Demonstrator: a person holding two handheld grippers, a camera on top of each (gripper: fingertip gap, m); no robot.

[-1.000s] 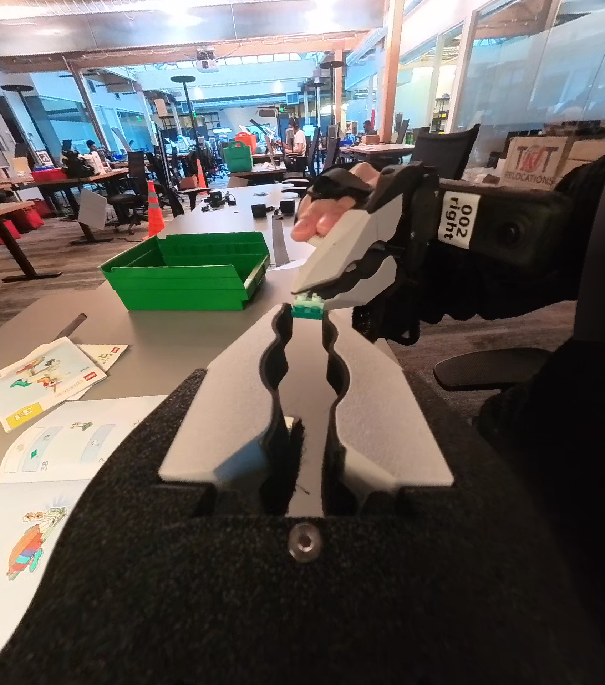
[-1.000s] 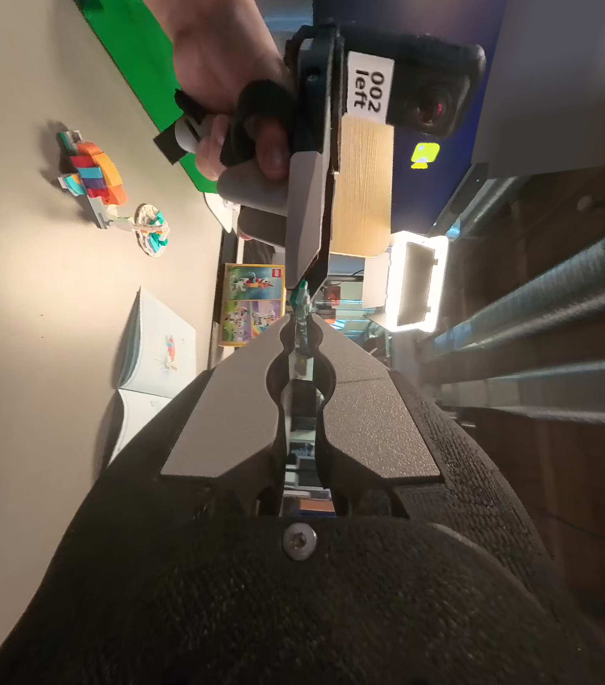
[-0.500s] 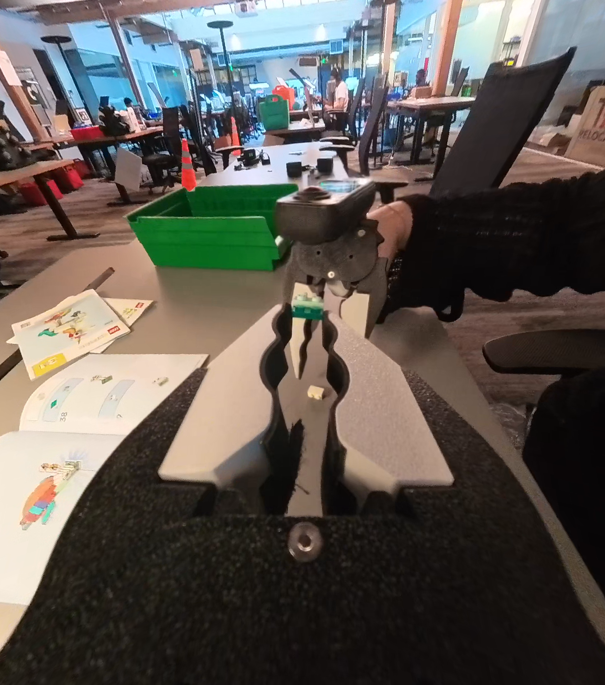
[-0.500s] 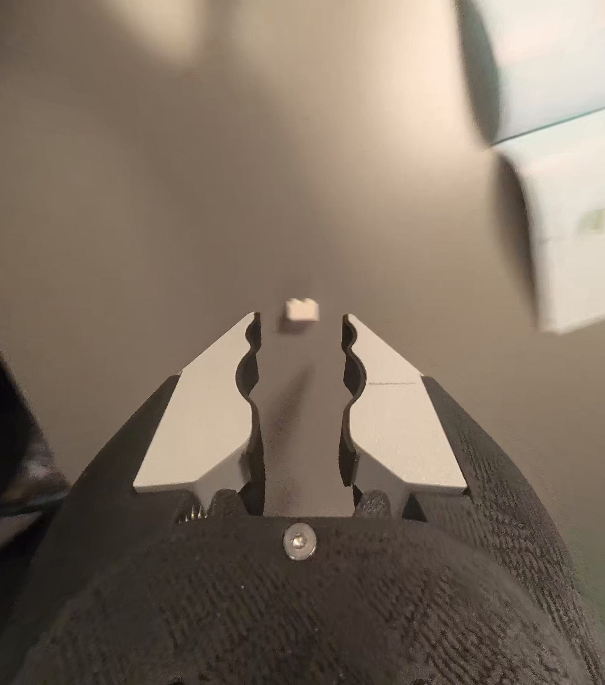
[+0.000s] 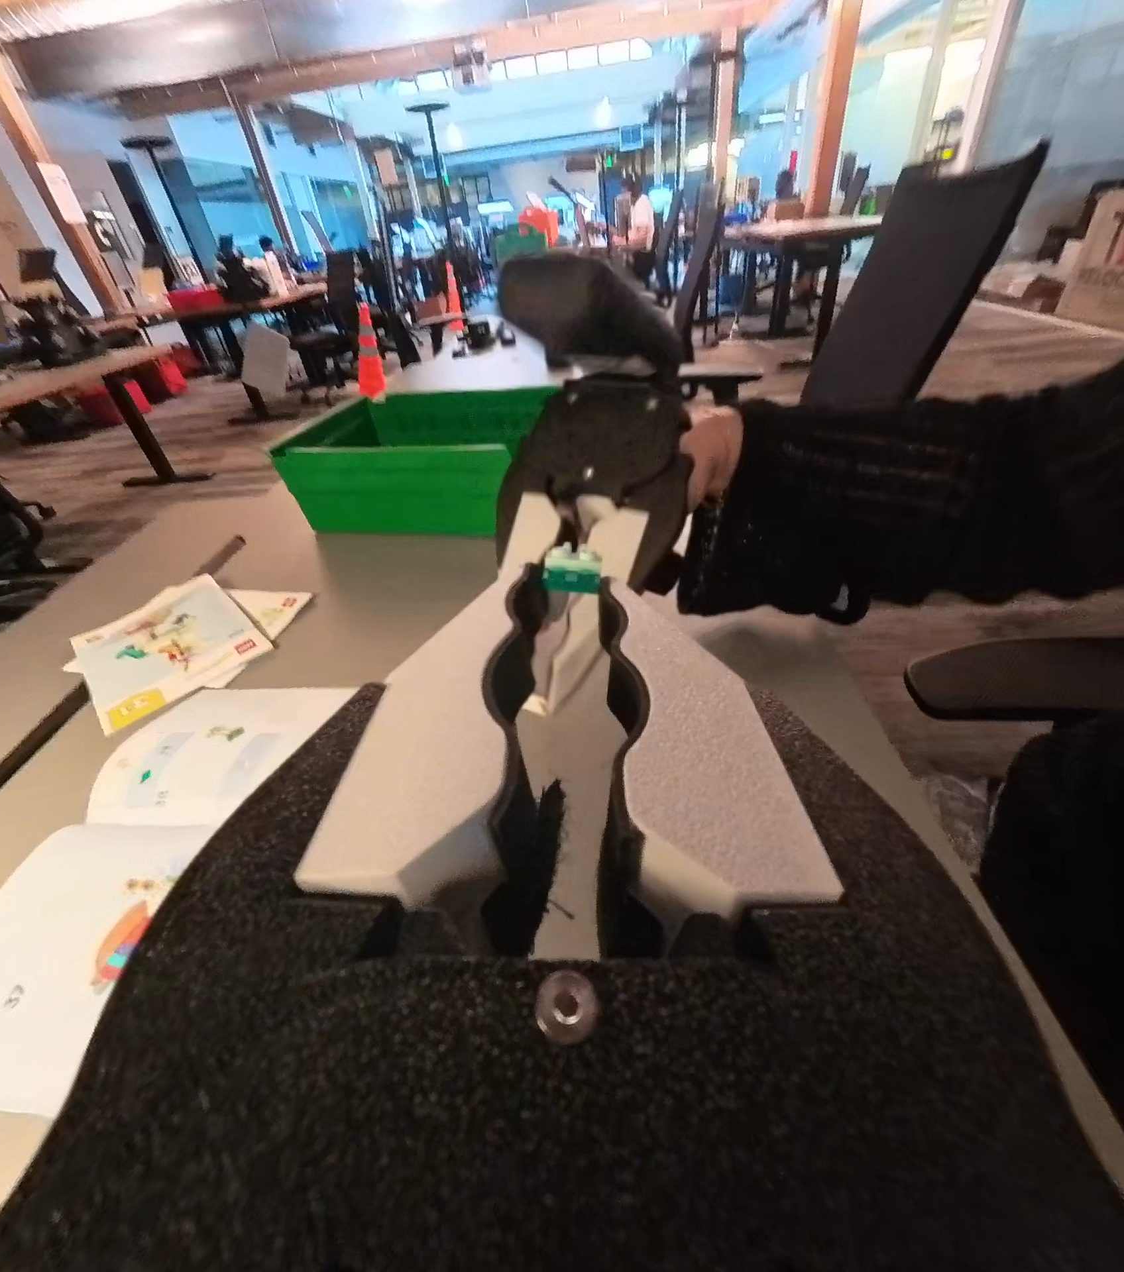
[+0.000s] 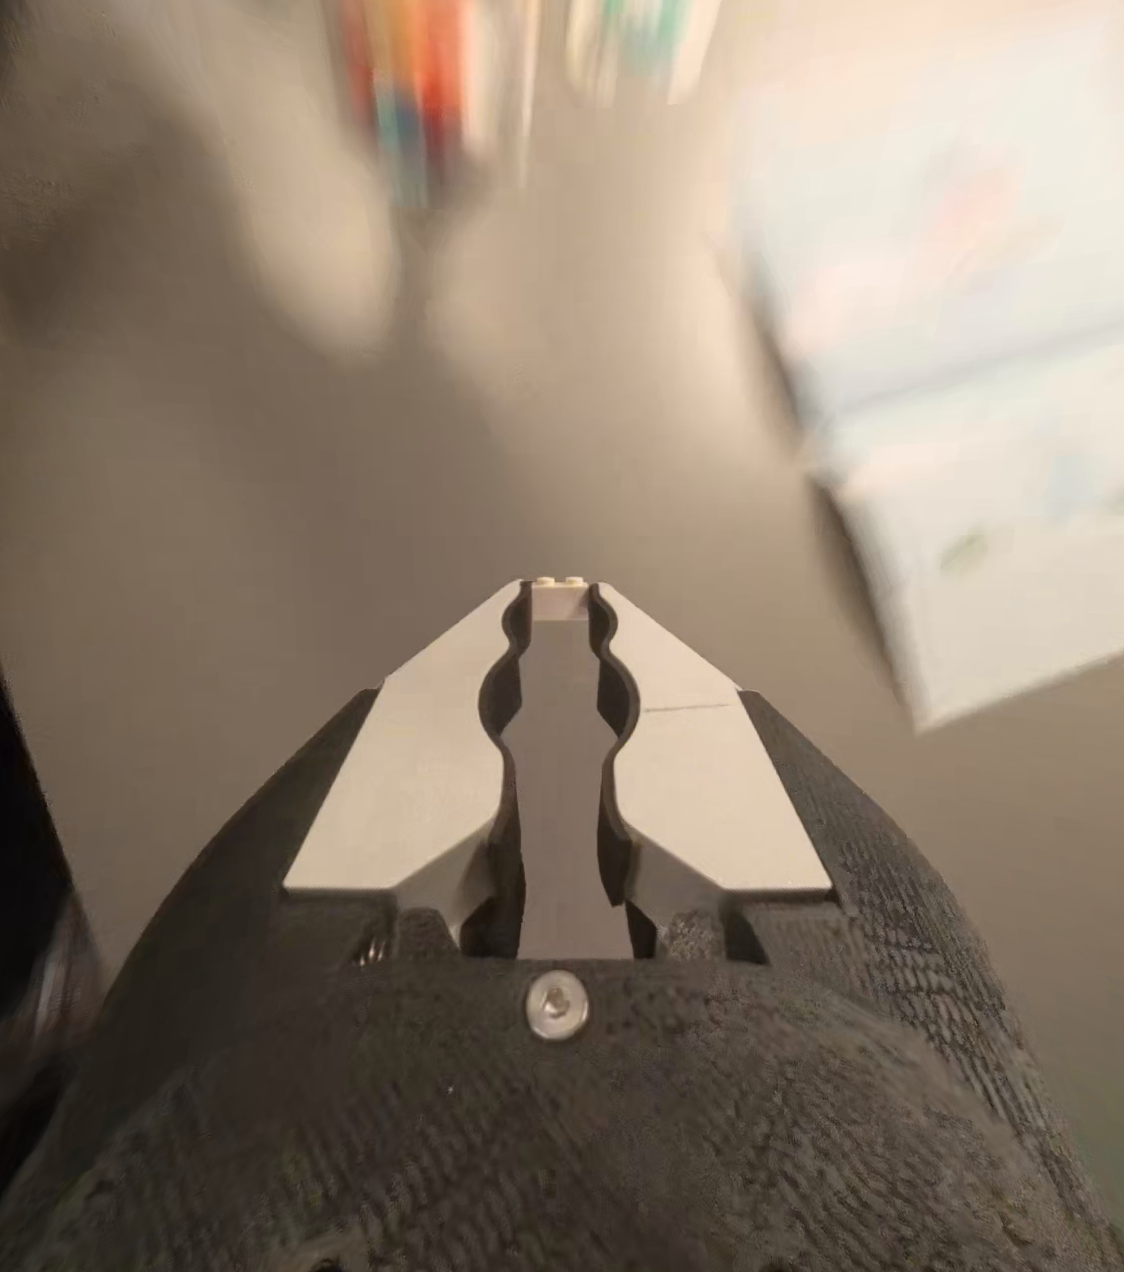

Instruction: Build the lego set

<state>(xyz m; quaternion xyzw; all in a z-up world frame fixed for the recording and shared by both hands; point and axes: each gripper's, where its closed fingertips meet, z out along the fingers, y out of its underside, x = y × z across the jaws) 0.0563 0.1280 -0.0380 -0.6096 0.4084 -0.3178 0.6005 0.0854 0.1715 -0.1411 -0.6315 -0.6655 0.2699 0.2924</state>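
Observation:
In the left wrist view my left gripper point(image 5: 571, 585) is shut on a small green brick piece point(image 5: 571, 575), held above the grey table point(image 5: 380, 592). My right gripper point(image 5: 540, 698) is just beyond it, pointing down at the table, held by a hand in a black sleeve. In the right wrist view my right gripper point(image 6: 560, 593) is shut on a small white two-stud brick point(image 6: 560, 597) at its fingertips, close over the table point(image 6: 270, 550). A blurred colourful lego model point(image 6: 421, 103) lies farther off.
A green bin point(image 5: 408, 475) stands on the table behind the grippers. An open instruction booklet point(image 5: 153, 791) and a leaflet point(image 5: 167, 647) lie to the left; the booklet also shows in the right wrist view point(image 6: 958, 344). A black chair armrest point(image 5: 1048, 668) is on the right. Left tips to right tips: about 12 cm.
My right gripper left the green piece, swung down to the table, and has closed on the white brick that lay between its open fingers. My left gripper still holds the green piece.

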